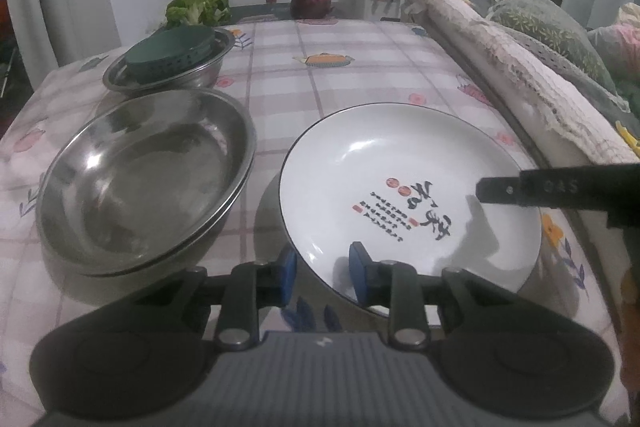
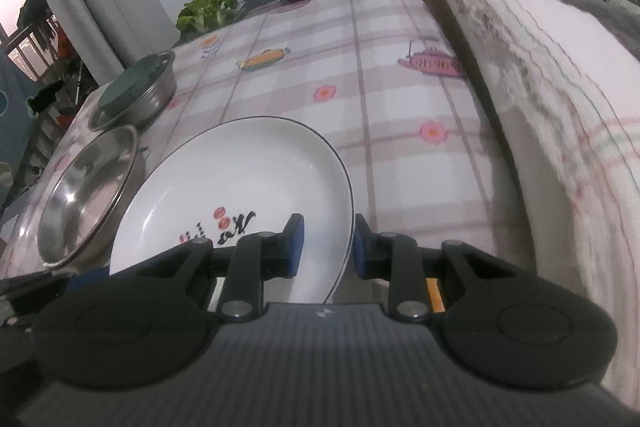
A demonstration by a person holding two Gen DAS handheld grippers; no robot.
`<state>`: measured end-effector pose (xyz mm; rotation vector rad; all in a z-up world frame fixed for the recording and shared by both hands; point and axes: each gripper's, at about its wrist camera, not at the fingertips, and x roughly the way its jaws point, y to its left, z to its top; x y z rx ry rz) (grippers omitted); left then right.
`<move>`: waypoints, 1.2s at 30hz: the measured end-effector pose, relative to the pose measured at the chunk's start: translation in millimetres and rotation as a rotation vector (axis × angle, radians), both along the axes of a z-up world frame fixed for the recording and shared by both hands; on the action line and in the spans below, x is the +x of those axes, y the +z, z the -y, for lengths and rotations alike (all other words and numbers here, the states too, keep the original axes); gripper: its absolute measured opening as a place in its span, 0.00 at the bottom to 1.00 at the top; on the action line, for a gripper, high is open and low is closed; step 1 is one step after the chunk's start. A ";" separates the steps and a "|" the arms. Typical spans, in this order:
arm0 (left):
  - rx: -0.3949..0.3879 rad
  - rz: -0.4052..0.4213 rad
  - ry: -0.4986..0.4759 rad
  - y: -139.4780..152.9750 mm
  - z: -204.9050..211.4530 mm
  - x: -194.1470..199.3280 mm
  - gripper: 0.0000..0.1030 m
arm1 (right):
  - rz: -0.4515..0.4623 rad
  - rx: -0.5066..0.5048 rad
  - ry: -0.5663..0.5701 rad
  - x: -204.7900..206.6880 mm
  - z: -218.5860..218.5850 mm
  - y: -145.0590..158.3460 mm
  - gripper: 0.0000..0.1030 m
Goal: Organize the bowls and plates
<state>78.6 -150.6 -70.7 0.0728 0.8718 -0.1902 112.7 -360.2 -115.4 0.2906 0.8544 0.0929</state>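
Observation:
A white deep plate (image 1: 400, 163) with black calligraphy and a thin dark rim lies on the checked tablecloth (image 1: 340, 79). My left gripper (image 1: 323, 275) straddles its near-left rim, one blue pad outside and one inside, and is shut on it. In the right wrist view, my right gripper (image 2: 328, 247) is shut on the right rim of the plate (image 2: 240, 171). A black finger (image 1: 504, 191) of the right gripper reaches in over the plate's right side. Left of the plate stand stacked steel bowls (image 1: 148, 179). Behind them, a smaller steel bowl (image 1: 212, 67) holds a dark green strainer (image 1: 172, 53).
Lettuce (image 1: 198, 7) and a dark red pot (image 1: 310, 3) sit at the table's far edge. A sofa back draped with a pale towel (image 1: 520, 67) runs along the right edge. The steel bowls (image 2: 84, 187) lie close to the plate's left side.

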 end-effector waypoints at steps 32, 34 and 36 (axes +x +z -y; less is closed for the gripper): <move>-0.040 -0.025 -0.048 3.3 -39.5 -60.6 0.29 | 0.014 0.013 -0.028 -100.9 -48.2 0.3 0.26; -0.042 -0.025 -0.049 3.0 -38.9 -61.6 0.29 | 0.017 0.022 -0.031 -101.3 -47.6 -0.6 0.27; -0.043 -0.026 -0.051 2.5 -38.2 -61.8 0.30 | 0.020 0.026 -0.031 -102.5 -47.5 -1.0 0.27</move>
